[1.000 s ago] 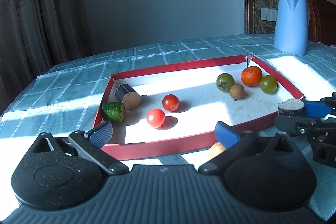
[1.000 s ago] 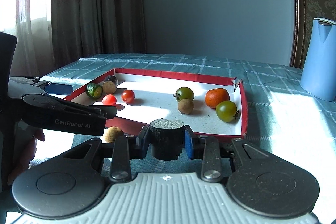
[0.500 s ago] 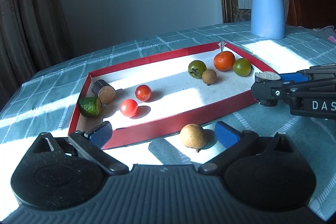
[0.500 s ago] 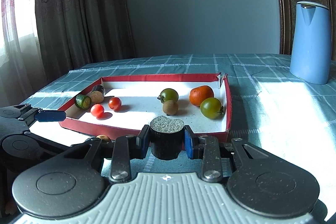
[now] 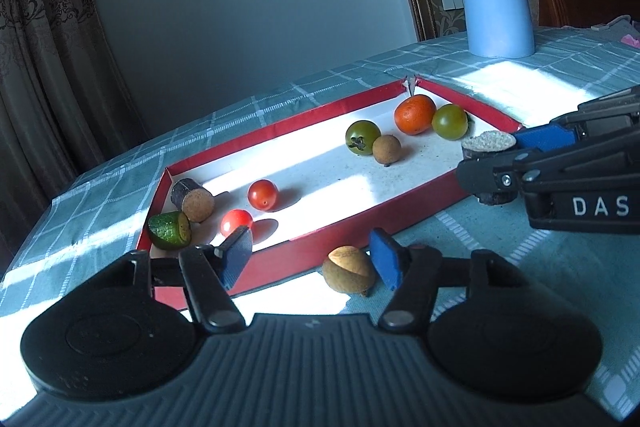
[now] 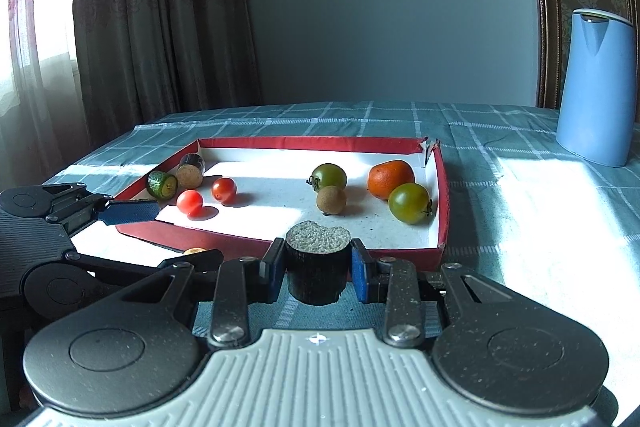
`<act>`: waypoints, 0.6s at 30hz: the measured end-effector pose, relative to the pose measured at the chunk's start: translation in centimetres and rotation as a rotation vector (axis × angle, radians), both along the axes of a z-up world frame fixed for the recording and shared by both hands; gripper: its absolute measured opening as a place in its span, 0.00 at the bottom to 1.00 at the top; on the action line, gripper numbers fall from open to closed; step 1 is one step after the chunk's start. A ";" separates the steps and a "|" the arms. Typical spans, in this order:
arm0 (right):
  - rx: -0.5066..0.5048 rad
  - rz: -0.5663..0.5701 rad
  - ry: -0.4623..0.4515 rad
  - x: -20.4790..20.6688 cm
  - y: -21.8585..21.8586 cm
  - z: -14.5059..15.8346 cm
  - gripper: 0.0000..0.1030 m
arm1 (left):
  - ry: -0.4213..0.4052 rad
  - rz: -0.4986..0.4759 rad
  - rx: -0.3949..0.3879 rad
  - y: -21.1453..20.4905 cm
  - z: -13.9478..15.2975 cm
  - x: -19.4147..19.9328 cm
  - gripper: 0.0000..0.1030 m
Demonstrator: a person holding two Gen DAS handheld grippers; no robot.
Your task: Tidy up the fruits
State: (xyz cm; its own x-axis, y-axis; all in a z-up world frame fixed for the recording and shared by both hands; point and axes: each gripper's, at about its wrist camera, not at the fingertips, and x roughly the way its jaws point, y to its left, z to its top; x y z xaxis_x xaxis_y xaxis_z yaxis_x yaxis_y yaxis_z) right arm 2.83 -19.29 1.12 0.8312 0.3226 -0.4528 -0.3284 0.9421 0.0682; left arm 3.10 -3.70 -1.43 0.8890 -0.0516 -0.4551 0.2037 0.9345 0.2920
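Right wrist view: the right gripper (image 6: 318, 269) clamps a dark cut cylinder with pale grainy top (image 6: 317, 267) before the red-rimmed white tray's (image 6: 442, 195) near wall. The left gripper (image 5: 310, 259) gapes wide around a tan round fruit (image 5: 349, 269) on the checked cloth.

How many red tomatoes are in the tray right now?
2. Both red tomatoes sit toward the tray's left end: one farther in, one nearer the front wall, close to the cut green piece. None seem hidden.

Blue kettle (image 6: 596, 87) on checked tablecloth (image 6: 540, 187)
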 end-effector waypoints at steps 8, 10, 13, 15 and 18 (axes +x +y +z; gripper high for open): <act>-0.006 0.002 0.004 0.0 0.1 -0.1 0.32 | -0.014 -0.007 -0.018 0.2 0.3 -0.6 0.32; -0.010 0.003 0.004 0.0 0.1 -0.1 0.32 | 0.009 -0.032 -0.029 0.2 0.3 -0.8 0.29; -0.010 0.006 0.005 0.0 0.1 -0.1 0.32 | 0.028 -0.040 -0.036 0.1 0.1 -1.1 0.32; -0.010 0.009 0.004 0.0 0.1 -0.1 0.32 | 0.027 -0.031 -0.046 0.2 0.2 -1.0 0.41; -0.011 0.010 0.001 0.0 0.1 -0.1 0.32 | 0.079 -0.026 -0.063 0.5 0.0 -0.4 0.42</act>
